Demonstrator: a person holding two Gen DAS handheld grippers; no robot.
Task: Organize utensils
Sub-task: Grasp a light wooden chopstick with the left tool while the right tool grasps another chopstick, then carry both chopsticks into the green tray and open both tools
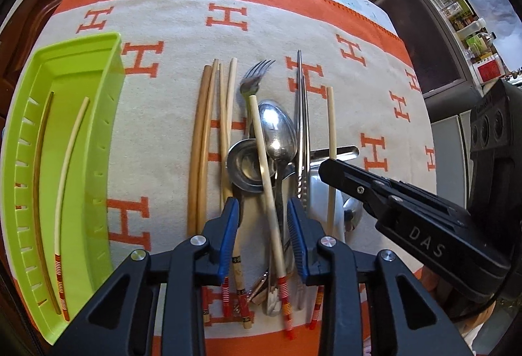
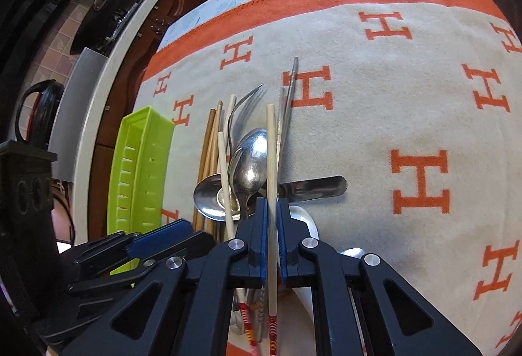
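Note:
A heap of utensils lies on an orange and cream cloth (image 1: 375,78): brown wooden chopsticks (image 1: 199,144), a fork (image 1: 254,75), a large spoon (image 1: 277,131), a round soup spoon (image 1: 243,165) and metal chopsticks (image 1: 301,114). My left gripper (image 1: 262,225) hangs over the heap with its jaws apart; a pale chopstick with a red-striped end (image 1: 266,176) runs between the blue pads (image 1: 228,225) without touching them. My right gripper (image 2: 271,219) is shut on another pale chopstick (image 2: 270,144), also seen from the left wrist as the right gripper (image 1: 329,168) clamping that chopstick (image 1: 331,121).
A lime-green slotted tray (image 1: 107,114) sits left of the heap and holds a brown chopstick (image 1: 39,160) and a pale one (image 1: 67,166). A flat steel handle (image 2: 313,188) sticks out to the right. Dark cabinets and a counter edge (image 2: 107,78) border the table.

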